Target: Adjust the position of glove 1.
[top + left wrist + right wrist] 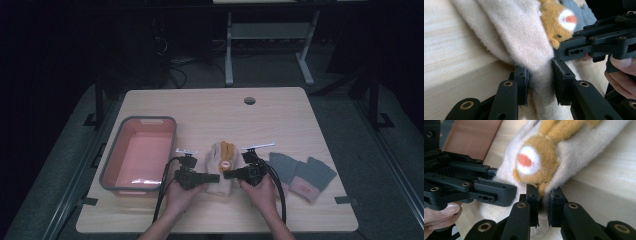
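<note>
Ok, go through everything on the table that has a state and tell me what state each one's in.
Cream mitten: lying flat on the table, pinched at its cuff end from both sides.
Left gripper: shut on the cream mitten.
Right gripper: shut on the cream mitten.
Grey gloves: lying flat, untouched.
Pink bin: upright, nothing inside.

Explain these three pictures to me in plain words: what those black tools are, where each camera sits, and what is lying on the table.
A person holds two hand-held black clamps. The high view looks down on the table; each of the other two cameras rides on one clamp. The left gripper and right gripper both pinch the fabric of the cream mitten, which bears an orange plush animal. A pink bin stands to the left; a grey glove pair lies to the right.
</note>
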### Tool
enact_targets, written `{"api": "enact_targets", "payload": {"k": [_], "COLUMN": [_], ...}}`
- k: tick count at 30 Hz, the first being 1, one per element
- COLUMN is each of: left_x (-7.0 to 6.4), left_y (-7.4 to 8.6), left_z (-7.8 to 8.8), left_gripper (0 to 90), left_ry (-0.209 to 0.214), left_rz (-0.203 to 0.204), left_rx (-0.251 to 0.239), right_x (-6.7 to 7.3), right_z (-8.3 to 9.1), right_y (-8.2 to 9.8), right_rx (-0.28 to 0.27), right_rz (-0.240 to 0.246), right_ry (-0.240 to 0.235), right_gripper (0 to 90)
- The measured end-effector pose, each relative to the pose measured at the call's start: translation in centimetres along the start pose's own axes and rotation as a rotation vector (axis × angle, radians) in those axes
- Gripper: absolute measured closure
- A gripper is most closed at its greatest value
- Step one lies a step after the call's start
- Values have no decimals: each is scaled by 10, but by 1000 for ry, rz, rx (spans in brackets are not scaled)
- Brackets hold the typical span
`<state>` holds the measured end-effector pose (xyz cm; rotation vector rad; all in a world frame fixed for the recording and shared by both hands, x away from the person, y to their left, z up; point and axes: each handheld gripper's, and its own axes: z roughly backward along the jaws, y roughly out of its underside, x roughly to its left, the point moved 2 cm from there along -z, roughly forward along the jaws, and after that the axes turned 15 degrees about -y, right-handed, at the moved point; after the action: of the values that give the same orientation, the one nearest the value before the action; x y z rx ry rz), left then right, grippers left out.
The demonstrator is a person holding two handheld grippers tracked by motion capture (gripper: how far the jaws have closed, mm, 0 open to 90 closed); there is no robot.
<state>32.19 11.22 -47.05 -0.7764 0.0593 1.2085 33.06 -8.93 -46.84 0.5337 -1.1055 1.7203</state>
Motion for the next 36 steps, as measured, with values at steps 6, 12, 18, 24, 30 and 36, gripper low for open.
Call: {"api": "enact_targets", "payload": {"k": [6,12,18,24,30,36], "left_x": [-5,-10,-16,-17,-16,-13], "left_y": [-7,-14,-20,-25,-30,-36], "left_z": [8,17,28,37,46,56], "left_gripper": [679,679,680,679,679,680], "left_ry": [11,17,27,38,40,43], "left_rz": [-19,-30,-44,-50,-49,-47], "left_rx": [-22,-41,-63,-78,-92,-103], "right_x": [7,17,27,36,48,55], "right_z": [7,15,23,27,27,26], "right_y": [-5,-11,-16,-22,-31,-38], "right_rx": [-13,-19,-32,-33,-26,-22], "right_rz": [28,47,55,76,99,106], "right_ry": [1,2,-7,-8,-2,-8], "right_gripper": [819,820,821,821,821,822]}}
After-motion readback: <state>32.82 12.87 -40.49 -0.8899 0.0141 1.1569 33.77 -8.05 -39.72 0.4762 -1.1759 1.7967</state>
